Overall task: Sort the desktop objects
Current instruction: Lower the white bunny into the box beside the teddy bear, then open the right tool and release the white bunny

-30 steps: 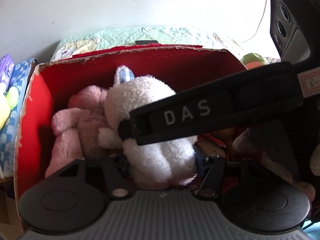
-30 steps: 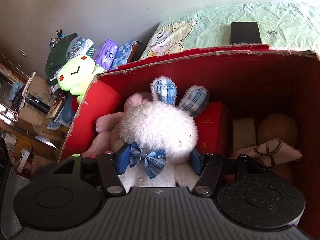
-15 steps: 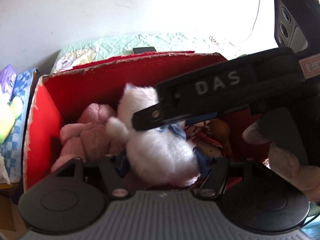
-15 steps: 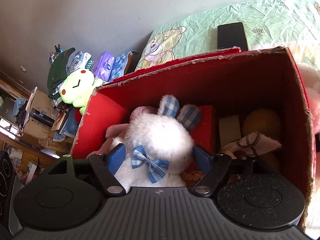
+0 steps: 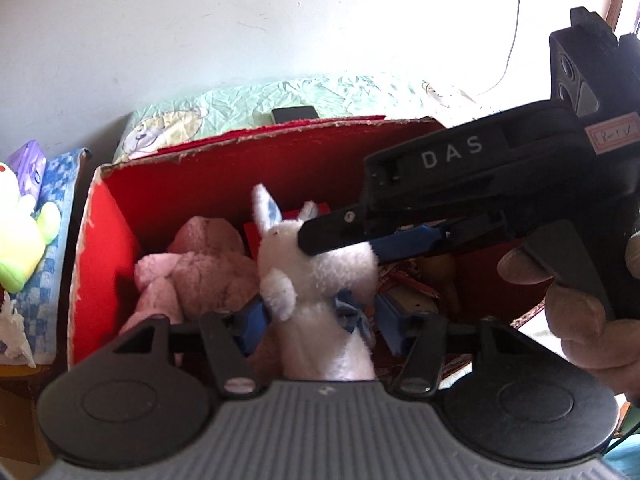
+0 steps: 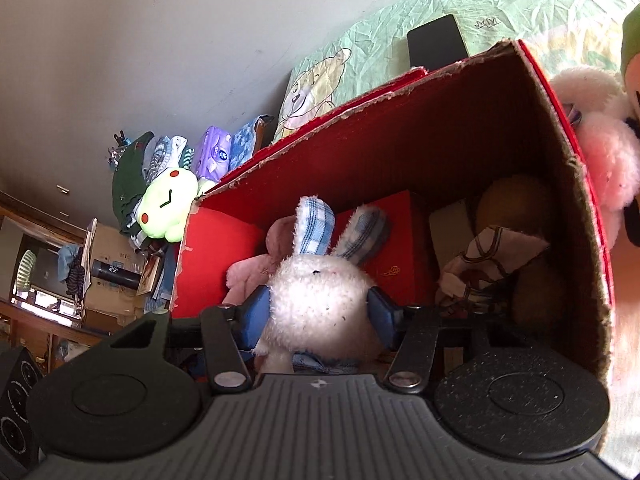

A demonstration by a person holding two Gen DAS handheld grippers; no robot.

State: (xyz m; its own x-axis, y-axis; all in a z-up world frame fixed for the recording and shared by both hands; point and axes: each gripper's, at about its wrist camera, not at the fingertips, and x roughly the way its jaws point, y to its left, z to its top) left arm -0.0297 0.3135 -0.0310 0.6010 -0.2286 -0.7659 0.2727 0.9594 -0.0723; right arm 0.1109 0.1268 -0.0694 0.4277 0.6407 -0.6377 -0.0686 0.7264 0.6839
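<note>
There is one white bunny, one big red box and two tongs. The right tongs squeeze the bunny's head between their blue pads, so they are holding it. The left tongs are wide, with the bunny's body and blue bow in the gap; one pad is at its paw and the other looks a bit apart from it. The bunny hangs upright over the box, near the front edge. One pink toy lies in the box just beside it, by the left wall. The left view shows the right tongs from the side and one hand holding them (the right view cannot show that). The right view looks deeper into the box: one small red box behind the bunny, one brown round thing and one patterned cloth on the right side. It also shows one fluffy pink and white toy outside the right wall, one green toy past the left wall, and one dark phone on the green blanket behind. The box top is open, with torn edges. Inside it is crowded.
</note>
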